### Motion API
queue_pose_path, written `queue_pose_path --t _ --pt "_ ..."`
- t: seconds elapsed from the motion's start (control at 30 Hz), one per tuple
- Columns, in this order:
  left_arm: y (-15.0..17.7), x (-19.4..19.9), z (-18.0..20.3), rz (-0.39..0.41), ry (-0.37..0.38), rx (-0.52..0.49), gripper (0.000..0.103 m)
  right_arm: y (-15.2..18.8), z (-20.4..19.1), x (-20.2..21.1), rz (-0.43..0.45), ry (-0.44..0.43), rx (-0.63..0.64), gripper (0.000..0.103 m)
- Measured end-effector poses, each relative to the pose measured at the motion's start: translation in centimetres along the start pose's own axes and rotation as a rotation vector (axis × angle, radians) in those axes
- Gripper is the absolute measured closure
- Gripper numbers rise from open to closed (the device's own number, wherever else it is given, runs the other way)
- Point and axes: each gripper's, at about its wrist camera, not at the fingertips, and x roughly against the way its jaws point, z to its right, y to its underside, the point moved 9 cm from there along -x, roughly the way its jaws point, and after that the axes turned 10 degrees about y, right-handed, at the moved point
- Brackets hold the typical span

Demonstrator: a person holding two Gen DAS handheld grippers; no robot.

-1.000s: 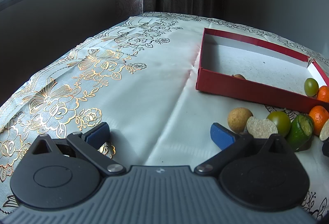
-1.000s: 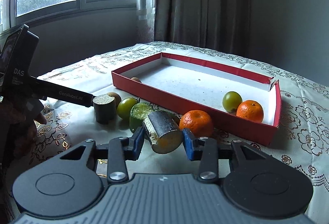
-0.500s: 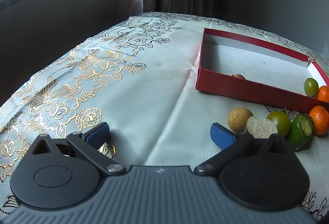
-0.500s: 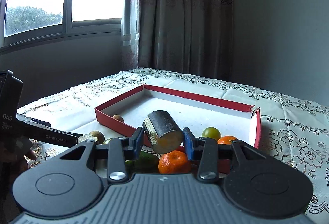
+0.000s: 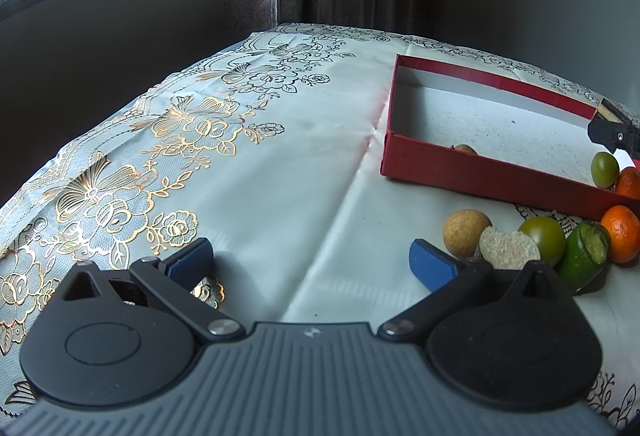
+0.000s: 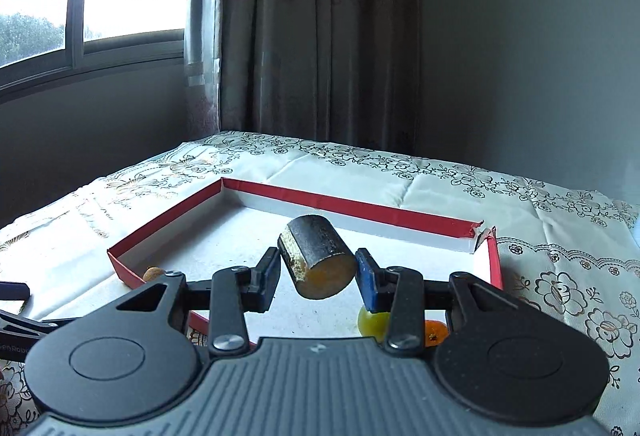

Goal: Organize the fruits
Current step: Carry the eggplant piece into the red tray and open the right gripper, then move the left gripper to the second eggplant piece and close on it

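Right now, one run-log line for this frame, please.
right gripper: shut on dark chunk, above red box | left gripper: open, empty | orange: outside box

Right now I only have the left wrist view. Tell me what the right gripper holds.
Observer: The right gripper is shut on a dark-skinned cut fruit piece, its orange cut end facing the camera.
Operator: Give me its tilt.
Observer: It sits tilted between the pads, orange end lower.
Operator: Report the red box's far right corner.
Observer: On the red box, that corner is torn open.
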Motion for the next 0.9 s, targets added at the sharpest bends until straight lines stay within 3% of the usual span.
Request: queue_pose_path --t 0.17,0.4,0.47,0.53,0.7,0.8,0.83,0.9 --pt "0.0 0.0 0.0 0.0 0.0 0.0 0.0 1.6 0.2 -2.0 -0.076 0.017 -0.008 0.063" --pt "0.0 0.0 0.0 0.0 0.0 0.0 0.0 1.5 1.0 1.1 -0.019 0.014 -0.03 0.06" --pt "0.0 0.0 0.1 0.0 0.001 -0.001 0.0 1.9 1.6 3.1 0.015 0.014 -0.031 0.053" --pt "-0.1 0.0 0.0 0.005 0.009 0.002 0.0 2.7 2.5 4.7 0.041 0.023 -0.038 0.04" --pt "-0.7 2.4 0.4 0.145 0.115 0.024 0.0 5.4 4.9 7.6 0.08 0.058 -0.077 0.039" --pt "-0.1 2.8 1.2 0.12 0.15 -0.012 0.0 5.5 6.4 8.4 0.111 0.041 -0.176 0.036" --pt "0.1 2.9 1.7 0.108 0.158 -0.033 0.001 5.6 6.6 8.2 0.103 0.039 -0.188 0.03" --pt "0.4 3.4 2.7 0.126 0.153 -0.087 0.008 5.8 6.9 7.6 0.064 0.032 -0.208 0.029"
